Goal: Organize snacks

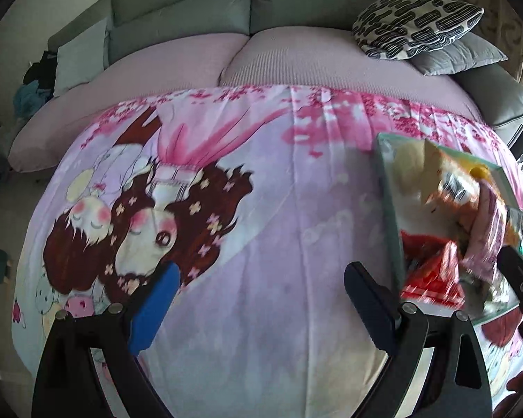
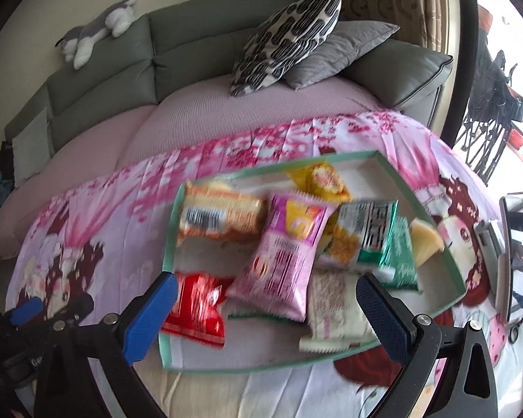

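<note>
— Green-rimmed shallow cardboard tray [image 2: 397,170] of snack packets lies on the cartoon-print bedsheet [image 2: 122,209], beneath the wide-open, empty right tongs [image 2: 261,308].
— Left tongs [image 1: 261,303], open too, hold nothing; tray is right of them. Only the right view shows the phone [image 2: 514,254].

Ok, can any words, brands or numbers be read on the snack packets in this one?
None can be read.
Orange packet: barcode, digits blurred.
Pink packet: print blurred.
Green packet: print blurred.
Red packet: blurred.
Left gripper's body: lettering too small.
</note>
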A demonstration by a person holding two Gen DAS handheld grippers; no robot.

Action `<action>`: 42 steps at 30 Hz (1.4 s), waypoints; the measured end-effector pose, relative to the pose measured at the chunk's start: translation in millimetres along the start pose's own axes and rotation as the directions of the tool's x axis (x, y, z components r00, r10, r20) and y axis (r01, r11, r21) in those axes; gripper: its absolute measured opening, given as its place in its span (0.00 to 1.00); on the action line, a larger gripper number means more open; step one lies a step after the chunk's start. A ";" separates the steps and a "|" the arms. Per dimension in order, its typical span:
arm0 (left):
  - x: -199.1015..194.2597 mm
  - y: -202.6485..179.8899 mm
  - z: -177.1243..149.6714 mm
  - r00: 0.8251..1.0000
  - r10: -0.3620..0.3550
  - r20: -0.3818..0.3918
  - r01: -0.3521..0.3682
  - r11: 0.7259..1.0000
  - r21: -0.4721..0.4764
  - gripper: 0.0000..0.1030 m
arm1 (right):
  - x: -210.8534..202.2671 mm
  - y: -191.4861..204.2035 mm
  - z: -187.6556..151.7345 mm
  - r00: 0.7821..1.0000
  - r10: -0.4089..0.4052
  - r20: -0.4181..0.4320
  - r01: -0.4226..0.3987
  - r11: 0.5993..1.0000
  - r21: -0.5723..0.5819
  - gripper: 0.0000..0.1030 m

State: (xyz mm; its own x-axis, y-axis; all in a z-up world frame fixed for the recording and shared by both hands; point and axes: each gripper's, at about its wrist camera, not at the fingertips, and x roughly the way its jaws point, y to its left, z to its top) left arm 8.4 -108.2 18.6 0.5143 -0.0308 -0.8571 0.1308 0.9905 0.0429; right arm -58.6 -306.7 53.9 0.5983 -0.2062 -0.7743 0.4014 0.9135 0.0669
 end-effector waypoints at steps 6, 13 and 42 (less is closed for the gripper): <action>2.1 14.3 -17.2 1.000 0.005 -0.028 -0.005 1.000 -0.009 0.93 | -0.8 9.1 -18.8 1.000 -0.011 -0.026 0.010 0.999 -0.034 1.00; 7.1 27.5 -32.8 0.999 -0.002 -0.052 0.001 1.000 -0.019 0.93 | -1.3 18.3 -37.2 0.999 -0.005 -0.039 0.002 0.998 -0.061 1.00; 4.0 47.9 -56.3 0.997 -0.034 -0.067 0.029 0.997 -0.067 0.93 | 3.5 22.1 -63.0 0.995 0.000 -0.098 -0.007 0.997 -0.071 1.00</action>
State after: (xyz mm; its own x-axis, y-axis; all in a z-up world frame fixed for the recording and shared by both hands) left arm -31.0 -53.3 -11.7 0.4519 -0.0554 -0.8903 0.0890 0.9959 -0.0168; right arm -91.3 -265.1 13.0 0.5279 -0.1707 -0.8320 0.3467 0.9376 0.0276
